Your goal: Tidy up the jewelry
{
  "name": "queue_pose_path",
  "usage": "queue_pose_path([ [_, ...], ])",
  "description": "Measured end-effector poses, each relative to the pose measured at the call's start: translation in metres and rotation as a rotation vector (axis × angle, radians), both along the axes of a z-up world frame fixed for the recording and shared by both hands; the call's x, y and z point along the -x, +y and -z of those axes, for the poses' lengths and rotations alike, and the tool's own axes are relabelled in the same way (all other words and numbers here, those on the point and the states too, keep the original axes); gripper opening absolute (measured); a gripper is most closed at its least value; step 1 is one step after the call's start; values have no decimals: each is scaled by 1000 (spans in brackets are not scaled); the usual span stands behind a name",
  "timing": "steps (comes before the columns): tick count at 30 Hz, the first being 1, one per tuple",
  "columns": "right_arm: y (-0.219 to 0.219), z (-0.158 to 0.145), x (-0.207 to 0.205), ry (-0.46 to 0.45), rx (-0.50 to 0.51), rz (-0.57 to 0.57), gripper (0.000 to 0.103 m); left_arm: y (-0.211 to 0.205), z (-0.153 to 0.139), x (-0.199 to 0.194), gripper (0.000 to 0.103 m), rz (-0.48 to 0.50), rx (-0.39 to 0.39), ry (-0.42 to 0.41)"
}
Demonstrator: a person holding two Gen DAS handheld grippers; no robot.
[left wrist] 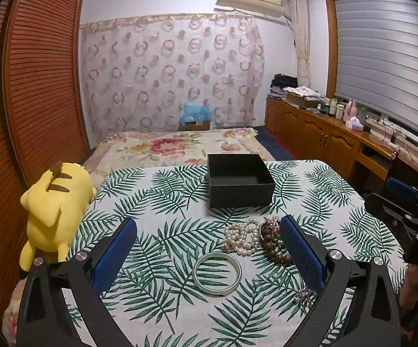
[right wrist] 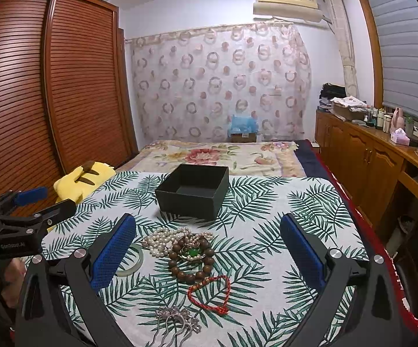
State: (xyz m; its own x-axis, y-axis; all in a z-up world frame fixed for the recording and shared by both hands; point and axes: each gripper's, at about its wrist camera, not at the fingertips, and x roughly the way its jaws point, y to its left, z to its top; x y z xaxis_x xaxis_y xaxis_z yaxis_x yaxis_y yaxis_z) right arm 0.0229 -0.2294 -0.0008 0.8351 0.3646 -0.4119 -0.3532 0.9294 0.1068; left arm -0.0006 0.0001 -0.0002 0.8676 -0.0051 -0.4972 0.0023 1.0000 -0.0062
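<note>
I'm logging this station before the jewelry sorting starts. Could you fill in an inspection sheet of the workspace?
Surface: leaf-print tablecloth, flat.
Job's things: black box open, empty; pearl necklace, wooden bead bracelet, green pendant heaped together; pale bangle, red cord bracelet, silver hair comb lying apart.
Clutter: yellow plush toy at the table's left edge.
Grippers: left gripper and right gripper open, holding nothing.
Cables: some on the window counter.
Surroundings: bed, wardrobe.

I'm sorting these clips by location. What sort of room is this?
Most likely a home bedroom: a bed with a floral blanket lies behind the small table, a louvered wooden wardrobe stands at the left, and an air conditioner hangs on the wall.
</note>
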Motion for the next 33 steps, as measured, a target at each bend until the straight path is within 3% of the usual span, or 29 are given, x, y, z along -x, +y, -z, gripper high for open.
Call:
queue_pose_path([
  [17, 2, -1, 1, 0, 0, -3, 101, -3, -21, 1, 96, 4, 1, -4],
  [33, 1, -1, 2, -2, -1, -5, 101, -3, -20, 2, 96, 4, 3, -9],
])
